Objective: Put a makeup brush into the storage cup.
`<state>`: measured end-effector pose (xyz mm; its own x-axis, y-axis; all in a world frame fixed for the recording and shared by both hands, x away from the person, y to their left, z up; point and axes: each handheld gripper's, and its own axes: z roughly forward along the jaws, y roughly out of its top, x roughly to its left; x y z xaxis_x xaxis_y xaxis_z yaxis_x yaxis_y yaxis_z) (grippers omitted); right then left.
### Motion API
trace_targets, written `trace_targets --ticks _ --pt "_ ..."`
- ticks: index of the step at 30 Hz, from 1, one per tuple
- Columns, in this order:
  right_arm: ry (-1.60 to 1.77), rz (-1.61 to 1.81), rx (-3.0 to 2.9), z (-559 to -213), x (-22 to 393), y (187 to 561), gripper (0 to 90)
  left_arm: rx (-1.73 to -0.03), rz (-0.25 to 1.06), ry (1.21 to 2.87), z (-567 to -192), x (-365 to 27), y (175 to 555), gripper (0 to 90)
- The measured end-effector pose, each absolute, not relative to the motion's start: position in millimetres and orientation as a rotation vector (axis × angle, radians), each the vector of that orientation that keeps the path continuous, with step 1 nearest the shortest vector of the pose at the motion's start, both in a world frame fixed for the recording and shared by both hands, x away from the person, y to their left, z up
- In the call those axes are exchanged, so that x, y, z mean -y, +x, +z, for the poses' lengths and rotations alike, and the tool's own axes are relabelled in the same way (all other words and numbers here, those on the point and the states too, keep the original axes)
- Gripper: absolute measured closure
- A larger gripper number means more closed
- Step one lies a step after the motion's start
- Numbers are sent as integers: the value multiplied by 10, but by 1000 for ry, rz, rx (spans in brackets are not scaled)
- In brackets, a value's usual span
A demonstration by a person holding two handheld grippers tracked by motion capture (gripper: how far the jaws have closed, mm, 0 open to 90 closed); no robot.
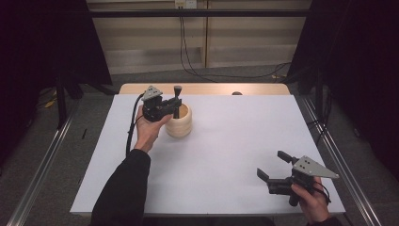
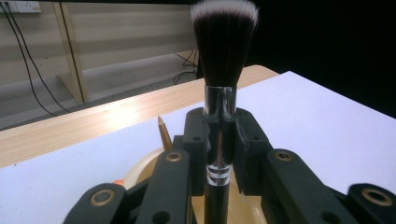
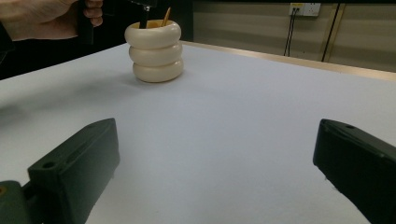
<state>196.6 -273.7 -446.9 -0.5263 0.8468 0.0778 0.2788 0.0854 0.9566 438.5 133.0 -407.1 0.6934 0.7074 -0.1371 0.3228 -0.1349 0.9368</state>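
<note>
Left gripper point(image 1: 170, 108): fingers point(image 2: 196, 140) clamped on the black handle of a makeup brush with silver ferrule and white-tipped dark bristles point(image 2: 223, 51), held upright with its lower end inside the cream, ribbed ceramic cup point(image 1: 179, 122) near the far left of the white tabletop point(image 1: 226, 155). Right gripper point(image 1: 274, 165): fingers point(image 3: 74, 163) wide apart, holding nothing, low over the tabletop's near right corner. A thin yellowish stick point(image 3: 166, 16) also stands in the cup.

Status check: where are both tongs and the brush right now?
Left tongs shut on makeup brush, upright, handle end down in the cream ribbed cup. Right tongs open, low over the white table. Nothing in the way.
</note>
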Motion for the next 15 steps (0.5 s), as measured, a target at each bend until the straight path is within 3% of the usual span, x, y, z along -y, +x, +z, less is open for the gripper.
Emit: trace_targets --ticks 8,15 --pt "1105 1454 -1859 -4471 2737 1969 4 -830 408 1720 -4097 -1321 4382 769" --pt "1105 1454 -1860 -4476 2741 1971 4 -836 422 1732 -4112 -1326 4379 708"
